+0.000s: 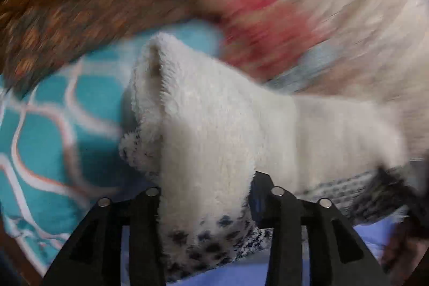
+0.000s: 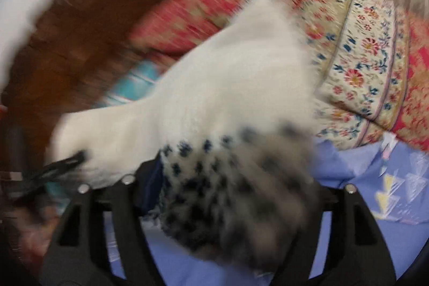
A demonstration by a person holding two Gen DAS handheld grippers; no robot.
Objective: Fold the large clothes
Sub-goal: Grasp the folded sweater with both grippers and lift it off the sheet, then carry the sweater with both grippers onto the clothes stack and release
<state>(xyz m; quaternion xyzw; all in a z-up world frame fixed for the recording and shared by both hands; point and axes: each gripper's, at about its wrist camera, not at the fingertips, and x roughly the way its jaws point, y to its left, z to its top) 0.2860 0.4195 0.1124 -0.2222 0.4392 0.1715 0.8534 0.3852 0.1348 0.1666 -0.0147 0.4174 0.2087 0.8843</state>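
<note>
Fleece garment, white pile with spotted face, lifted above blue sheet (bed, both views blurred). Soft, bulky, limp; likely light but thick, prone to sag and slip. Best held at hem corners, deep bite. Left gripper and right gripper each clamped on fleece edge.

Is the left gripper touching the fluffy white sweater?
Touching. The left wrist view shows the fluffy white sweater bunched between the left gripper fingers, pressed against both.
</note>
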